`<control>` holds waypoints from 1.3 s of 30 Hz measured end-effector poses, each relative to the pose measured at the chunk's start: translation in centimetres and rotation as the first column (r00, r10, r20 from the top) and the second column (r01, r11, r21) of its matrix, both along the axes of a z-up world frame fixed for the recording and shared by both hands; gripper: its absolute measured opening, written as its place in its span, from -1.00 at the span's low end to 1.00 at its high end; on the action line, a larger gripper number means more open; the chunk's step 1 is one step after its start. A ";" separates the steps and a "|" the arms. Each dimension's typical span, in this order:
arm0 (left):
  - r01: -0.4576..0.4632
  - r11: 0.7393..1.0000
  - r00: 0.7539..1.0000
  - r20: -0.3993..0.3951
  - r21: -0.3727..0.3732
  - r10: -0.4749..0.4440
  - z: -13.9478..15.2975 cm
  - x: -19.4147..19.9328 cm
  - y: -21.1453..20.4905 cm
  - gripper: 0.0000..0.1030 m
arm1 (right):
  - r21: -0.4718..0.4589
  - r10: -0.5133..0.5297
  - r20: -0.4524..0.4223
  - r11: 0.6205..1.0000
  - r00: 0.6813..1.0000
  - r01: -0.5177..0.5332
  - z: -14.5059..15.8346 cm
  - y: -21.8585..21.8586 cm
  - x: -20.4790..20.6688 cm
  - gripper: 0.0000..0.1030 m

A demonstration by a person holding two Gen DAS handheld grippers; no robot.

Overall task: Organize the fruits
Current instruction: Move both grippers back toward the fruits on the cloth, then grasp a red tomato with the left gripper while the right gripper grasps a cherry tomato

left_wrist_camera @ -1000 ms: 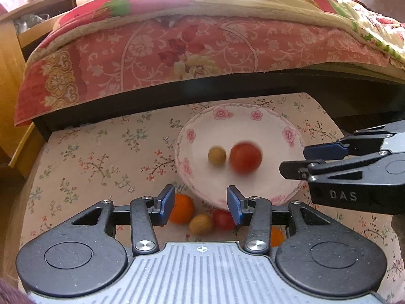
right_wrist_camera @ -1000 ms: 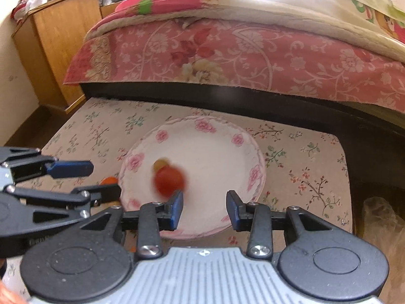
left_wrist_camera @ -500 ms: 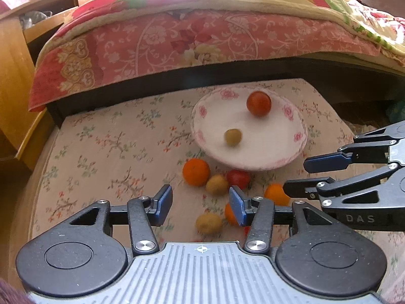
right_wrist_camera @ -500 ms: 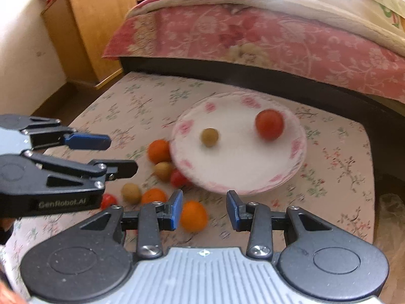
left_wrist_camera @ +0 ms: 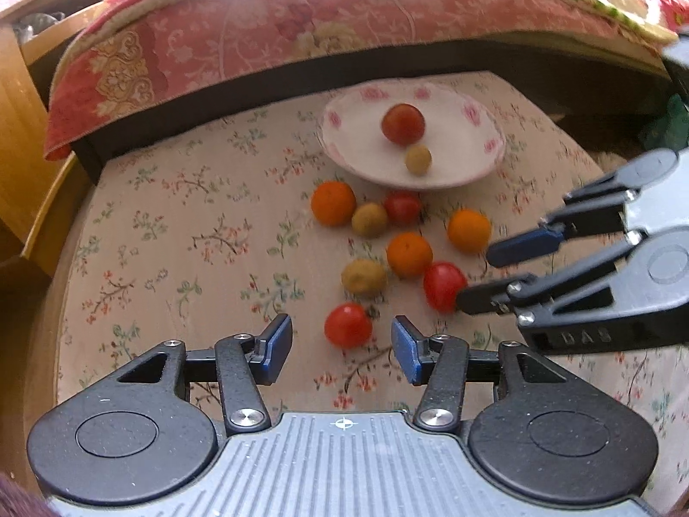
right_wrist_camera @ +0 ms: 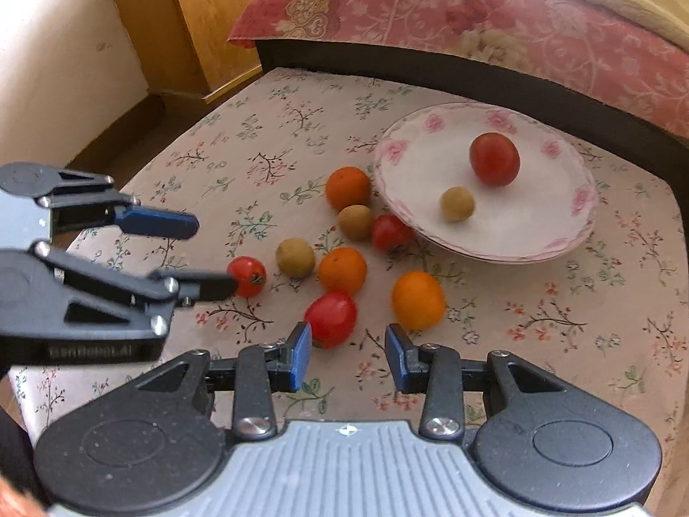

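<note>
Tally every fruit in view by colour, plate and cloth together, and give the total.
Red: 4
Orange: 3
Yellow-brown: 3
Total: 10

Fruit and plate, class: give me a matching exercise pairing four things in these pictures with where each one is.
Things:
1. large tomato
2. small tomato
3. plate
4. orange

Places:
A. on the floral cloth, near the bed's dark edge
B. on the plate, beside a small tan fruit
C. on the cloth, in line with the gap between the left gripper's jaws
D. on the cloth, just off the plate's rim, next to a tan fruit

Pairs: 1-B, 2-C, 3-A, 4-D
</note>
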State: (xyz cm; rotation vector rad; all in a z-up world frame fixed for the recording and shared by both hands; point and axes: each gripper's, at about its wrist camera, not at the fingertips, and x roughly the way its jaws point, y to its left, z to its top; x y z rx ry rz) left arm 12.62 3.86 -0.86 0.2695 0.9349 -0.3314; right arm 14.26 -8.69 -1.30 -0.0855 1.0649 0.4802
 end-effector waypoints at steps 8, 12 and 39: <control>0.021 1.000 1.000 -0.011 0.021 -0.020 -1.1 0.2 0.2 0.18 | -0.004 0.016 -0.015 1.000 1.000 -0.016 -1.5 1.2 1.0 -0.22; 0.032 0.999 0.999 -0.011 0.029 -0.032 -1.5 0.6 -0.2 0.18 | -0.002 0.026 -0.029 1.000 0.999 -0.026 -2.1 1.4 1.4 -0.22; 0.055 0.998 0.998 -0.043 0.017 -0.054 -3.4 1.5 -1.6 -0.28 | -0.027 0.016 -0.038 0.999 0.999 -0.017 -1.7 -0.9 0.5 -0.32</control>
